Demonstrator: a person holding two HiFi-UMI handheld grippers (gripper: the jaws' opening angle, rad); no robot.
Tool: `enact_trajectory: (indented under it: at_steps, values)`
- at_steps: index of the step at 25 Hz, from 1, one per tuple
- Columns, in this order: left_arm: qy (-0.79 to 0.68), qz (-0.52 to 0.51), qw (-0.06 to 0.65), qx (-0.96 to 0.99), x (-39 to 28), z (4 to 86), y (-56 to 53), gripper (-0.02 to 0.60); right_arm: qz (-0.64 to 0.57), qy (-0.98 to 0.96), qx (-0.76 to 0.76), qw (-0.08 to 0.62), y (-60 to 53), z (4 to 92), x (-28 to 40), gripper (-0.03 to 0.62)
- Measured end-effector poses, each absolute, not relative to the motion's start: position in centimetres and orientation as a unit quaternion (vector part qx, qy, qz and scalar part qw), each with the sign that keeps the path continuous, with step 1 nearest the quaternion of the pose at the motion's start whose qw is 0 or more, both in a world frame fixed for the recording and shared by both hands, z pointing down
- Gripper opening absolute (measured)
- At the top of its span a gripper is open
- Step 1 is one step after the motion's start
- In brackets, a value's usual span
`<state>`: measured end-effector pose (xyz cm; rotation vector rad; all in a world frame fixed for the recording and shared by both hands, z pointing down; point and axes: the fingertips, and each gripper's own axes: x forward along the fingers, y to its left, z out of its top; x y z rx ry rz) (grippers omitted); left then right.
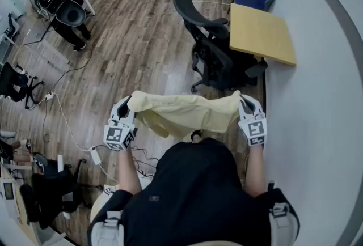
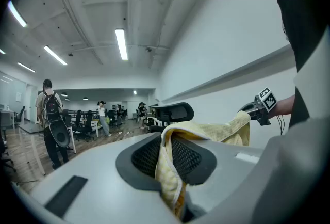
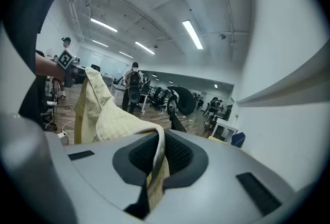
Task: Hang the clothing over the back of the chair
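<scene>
A pale yellow garment (image 1: 184, 111) hangs stretched between my two grippers in front of me. My left gripper (image 1: 126, 110) is shut on its left end, and the cloth (image 2: 170, 176) runs down between the jaws. My right gripper (image 1: 245, 104) is shut on the right end, with the fabric (image 3: 154, 171) pinched in the jaws. A black mesh office chair (image 1: 212, 49) stands on the wood floor ahead of the garment, its headrest (image 1: 187, 4) turned to the far left. The chair (image 2: 172, 112) shows beyond the cloth in the left gripper view, and the chair (image 3: 180, 100) shows again in the right gripper view.
A yellow-topped desk (image 1: 261, 32) stands against the white wall (image 1: 323, 97) on the right, close to the chair. Cables (image 1: 62, 120) trail over the floor at left. A person with a backpack (image 2: 51, 120) stands farther off, among other desks and chairs (image 1: 62, 9).
</scene>
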<state>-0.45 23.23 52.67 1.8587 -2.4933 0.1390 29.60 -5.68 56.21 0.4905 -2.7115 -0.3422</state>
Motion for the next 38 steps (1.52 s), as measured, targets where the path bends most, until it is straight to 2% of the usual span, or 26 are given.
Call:
enact_trajectory:
  at_steps: [12, 22, 38]
  values:
    - [-0.805, 0.04, 0.016, 0.592, -2.9, 53.0, 23.8, 0.037, -0.129, -0.958, 0.161, 0.197, -5.6, 56.8, 26.5, 0.0]
    - [-0.813, 0.042, 0.022, 0.581, -6.5, 52.9, 23.8, 0.038, -0.12, -0.964, 0.157, 0.178, -6.5, 56.0, 22.2, 0.0]
    - [-0.811, 0.045, 0.021, 0.583, -13.3, 51.5, 15.1, 0.037, -0.098, -0.967, 0.156, 0.175, -14.0, 55.6, 15.9, 0.0]
